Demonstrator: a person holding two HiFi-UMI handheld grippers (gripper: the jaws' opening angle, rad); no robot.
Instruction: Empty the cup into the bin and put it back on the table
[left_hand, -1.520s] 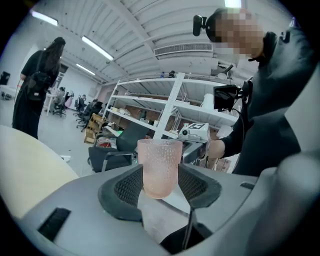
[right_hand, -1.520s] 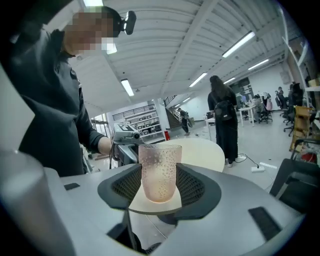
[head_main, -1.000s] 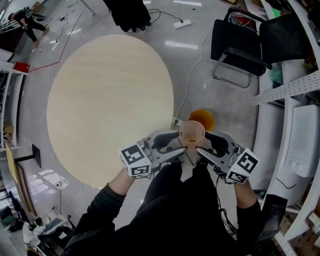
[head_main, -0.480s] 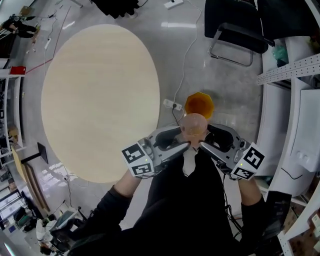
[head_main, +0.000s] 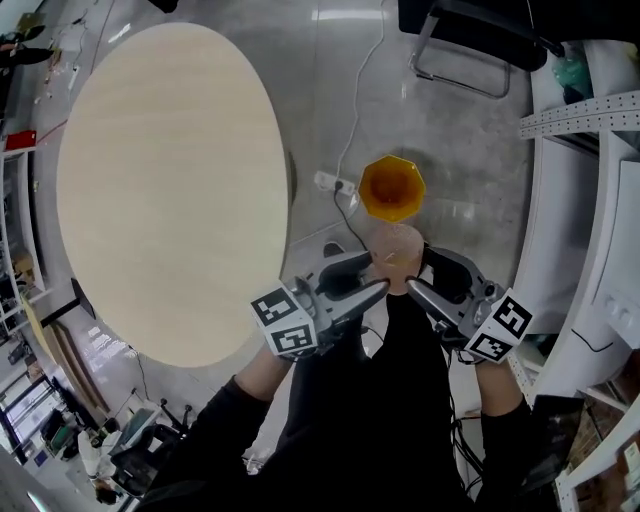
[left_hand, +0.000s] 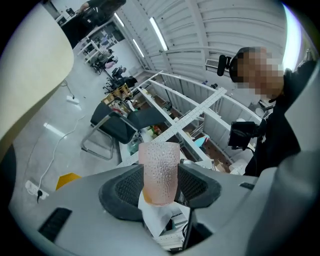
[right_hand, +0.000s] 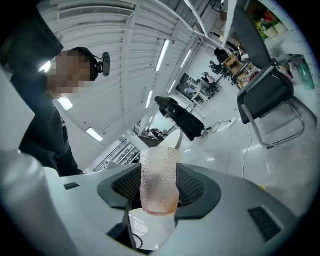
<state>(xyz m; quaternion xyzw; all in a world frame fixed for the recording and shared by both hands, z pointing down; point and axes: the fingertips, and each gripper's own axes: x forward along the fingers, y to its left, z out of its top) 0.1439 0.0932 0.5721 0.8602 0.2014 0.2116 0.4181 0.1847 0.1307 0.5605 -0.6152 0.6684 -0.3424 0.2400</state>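
The round table (head_main: 170, 190) occupies the left of the head view. A black chair (head_main: 465, 40) stands on the floor (head_main: 470, 150) at the top right. The orange bin (head_main: 392, 187) sits on the floor, right of the table edge. The left gripper (head_main: 378, 288) and the right gripper (head_main: 412, 287) meet just below the bin, each with its jaws closed on the cup (head_main: 398, 256). The dimpled pink cup is off the table, over the floor, just beside the bin's near rim. In each gripper view the pads (left_hand: 125, 187) press both sides of the cup.
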